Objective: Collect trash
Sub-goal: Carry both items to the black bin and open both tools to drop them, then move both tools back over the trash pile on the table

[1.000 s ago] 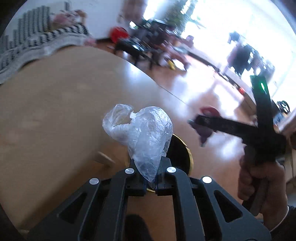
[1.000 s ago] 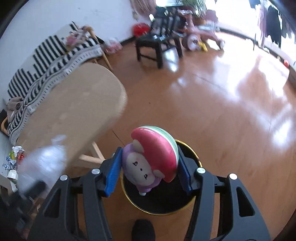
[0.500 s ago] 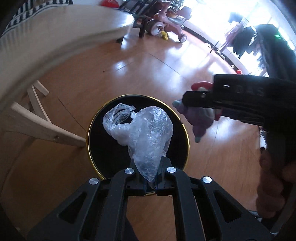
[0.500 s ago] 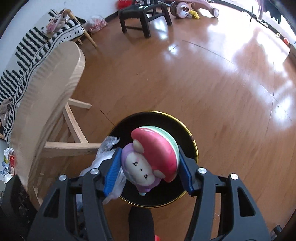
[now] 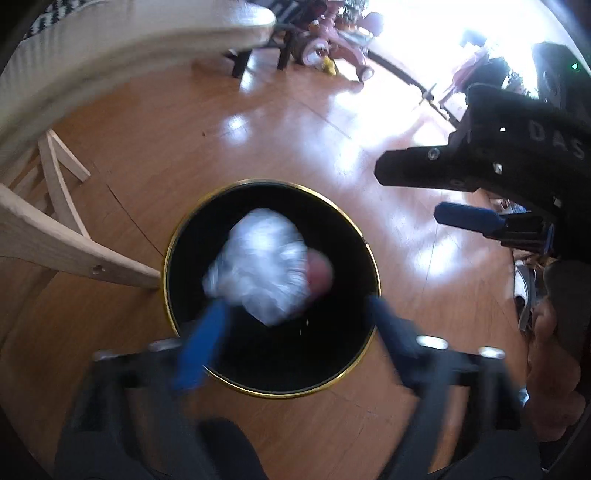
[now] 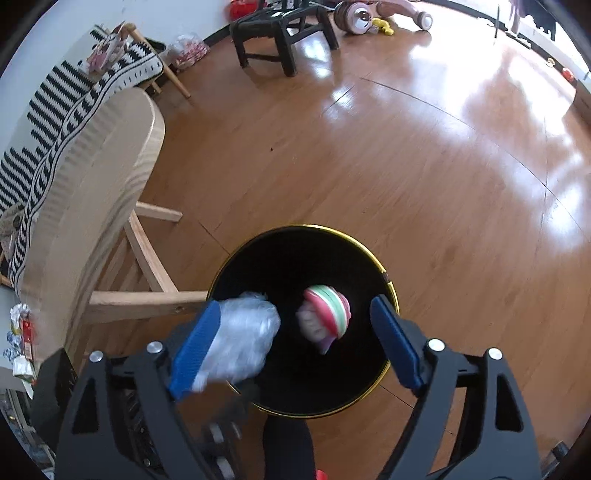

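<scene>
A round black bin with a gold rim [image 5: 371, 254] [image 6: 391, 291] stands on the wooden floor below both grippers. A crumpled clear plastic bag [image 5: 260, 273] [image 6: 242, 338] falls blurred into its mouth, free of any pad. Beside it drops a small toy with a red, white and green cap [image 6: 327, 314], seen as a pink blur [image 5: 319, 271] in the left wrist view. My left gripper [image 5: 295, 332] hangs over the bin, jaws opening, nothing pressed between them. My right gripper [image 6: 293, 338] is also opening above the bin, its blue pads [image 6: 395, 341] apart from the toy.
A light wooden table [image 6: 96, 177] with slanted legs [image 5: 74, 258] stands just left of the bin. A striped cloth [image 6: 44, 110] lies behind it, with a black stool [image 6: 280, 40] and a pink ride-on toy [image 6: 373, 13] farther back. A hand [image 5: 554, 373] holds the right gripper's body [image 5: 491, 166].
Both grippers have spread their jaws and let go. The plastic bag and the capped toy have left the pads and are dropping into the bin. Both grippers sank closer to it.
</scene>
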A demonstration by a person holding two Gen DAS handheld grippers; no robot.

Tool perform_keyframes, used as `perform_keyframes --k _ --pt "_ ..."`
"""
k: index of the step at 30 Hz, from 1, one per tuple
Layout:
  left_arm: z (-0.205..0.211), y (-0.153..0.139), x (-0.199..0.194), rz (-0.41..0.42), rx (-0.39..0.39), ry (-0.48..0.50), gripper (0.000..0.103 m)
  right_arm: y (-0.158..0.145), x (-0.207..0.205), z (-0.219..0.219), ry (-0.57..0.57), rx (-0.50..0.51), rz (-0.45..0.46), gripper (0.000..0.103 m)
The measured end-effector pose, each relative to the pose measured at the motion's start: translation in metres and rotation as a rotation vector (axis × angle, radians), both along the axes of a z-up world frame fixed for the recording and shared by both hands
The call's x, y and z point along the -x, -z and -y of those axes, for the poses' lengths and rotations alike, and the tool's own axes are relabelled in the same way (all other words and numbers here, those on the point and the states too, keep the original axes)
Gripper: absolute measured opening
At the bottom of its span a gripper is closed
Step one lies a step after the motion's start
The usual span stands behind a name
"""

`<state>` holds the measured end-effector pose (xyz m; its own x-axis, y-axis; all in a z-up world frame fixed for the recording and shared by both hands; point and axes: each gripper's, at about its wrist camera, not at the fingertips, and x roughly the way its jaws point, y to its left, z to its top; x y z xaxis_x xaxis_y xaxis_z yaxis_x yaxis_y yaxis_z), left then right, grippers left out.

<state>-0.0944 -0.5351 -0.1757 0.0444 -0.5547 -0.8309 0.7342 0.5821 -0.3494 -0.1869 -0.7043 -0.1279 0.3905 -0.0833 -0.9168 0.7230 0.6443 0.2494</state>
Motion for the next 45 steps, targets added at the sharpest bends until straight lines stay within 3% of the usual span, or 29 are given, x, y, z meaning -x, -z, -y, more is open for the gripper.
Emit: perform_keyframes --k 6,12,17,21,27,31,33,38,45 --pt "-0.013 -0.017 0.009 -0.014 0.014 0.028 0.088 -0.042 0.001 -0.013 0.017 0.082 0.080 0.086" --pt "-0.053 -0.065 0.007 0.023 0.039 0.025 0.092 -0.101 -0.013 -0.059 0.012 0.202 0.201 0.089" --pt "-0.134 -0.130 -0.007 0.189 0.018 -0.011 0.093 -0.139 -0.037 -0.116 -0.085 0.199 0.335 0.091" --pt "-0.239 -0.164 -0.036 0.318 -0.037 -0.133 0.095 -0.157 -0.068 -0.173 -0.177 0.198 0.395 0.093" --pt "-0.401 -0.184 -0.074 0.410 -0.072 -0.409 0.096 -0.162 -0.136 -0.276 -0.381 0.172 0.378 0.093" --pt "-0.484 -0.184 -0.101 0.376 -0.115 -0.575 0.096 -0.155 -0.170 -0.354 -0.521 0.113 0.346 0.093" --pt "-0.509 -0.186 -0.106 0.370 -0.078 -0.610 0.096 -0.148 -0.180 -0.393 -0.576 0.087 0.319 0.093" --pt "-0.558 -0.164 -0.125 0.295 -0.112 -0.663 0.096 -0.129 -0.182 -0.468 -0.694 0.136 0.279 0.093" --pt "-0.553 -0.140 -0.151 0.243 -0.144 -0.678 0.096 -0.093 -0.179 -0.519 -0.806 0.229 0.184 0.093"
